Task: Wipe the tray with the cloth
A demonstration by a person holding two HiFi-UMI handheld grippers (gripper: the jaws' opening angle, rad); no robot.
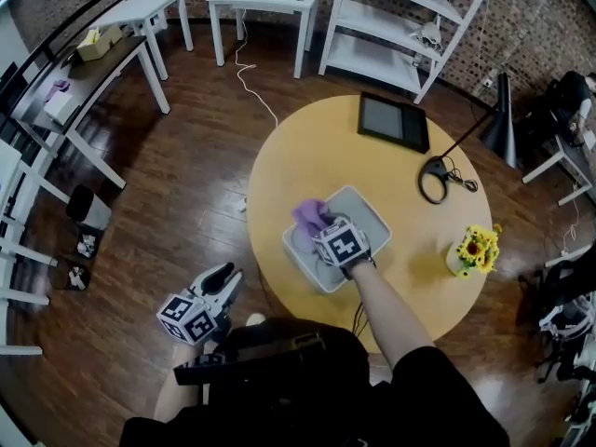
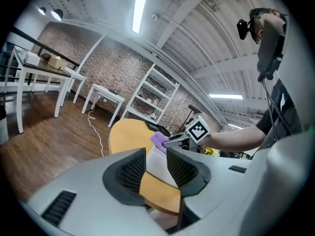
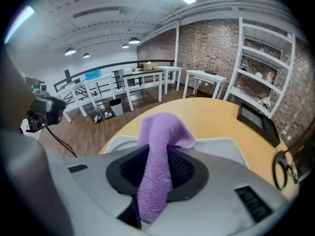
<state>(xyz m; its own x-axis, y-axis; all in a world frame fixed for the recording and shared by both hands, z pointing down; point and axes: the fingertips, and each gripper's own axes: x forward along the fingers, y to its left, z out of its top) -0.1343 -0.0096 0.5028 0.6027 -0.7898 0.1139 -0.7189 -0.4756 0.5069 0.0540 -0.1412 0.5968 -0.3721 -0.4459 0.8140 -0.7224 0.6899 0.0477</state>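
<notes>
A round yellow counter (image 1: 307, 147) stands on a dark wooden floor (image 1: 186, 175). A pale grey tray (image 1: 372, 217) lies on the near part of the counter, turned at an angle to its edge.

The right gripper (image 1: 326, 231) is over the left half of the tray, angled steeply down, its marker cube facing up. Its jaws are pinched on the purple cloth (image 3: 162, 132). In the right gripper view a thick band of cloth runs up between the two black pads, and a bunched fold spills out past the fingertips. That fold hangs over the tray's far-left corner. It looks to be touching the tray's floor there, though the gripper hides the contact.

The left gripper (image 1: 223, 276) is well apart from the tray, off the counter's near-left edge and above the floor, held roughly level. Its jaws stand a little apart with nothing gripped. Through the gap, its own view shows only the counter's edge and the tray's side beyond it.

A black tablet (image 1: 394, 120) lies at the far side of the counter. A loop of black cable (image 1: 436, 179) is to its near right. A small bunch of yellow flowers (image 1: 477, 250) stands at the right edge. White shelving (image 1: 400, 26) stands against the brick wall beyond.
</notes>
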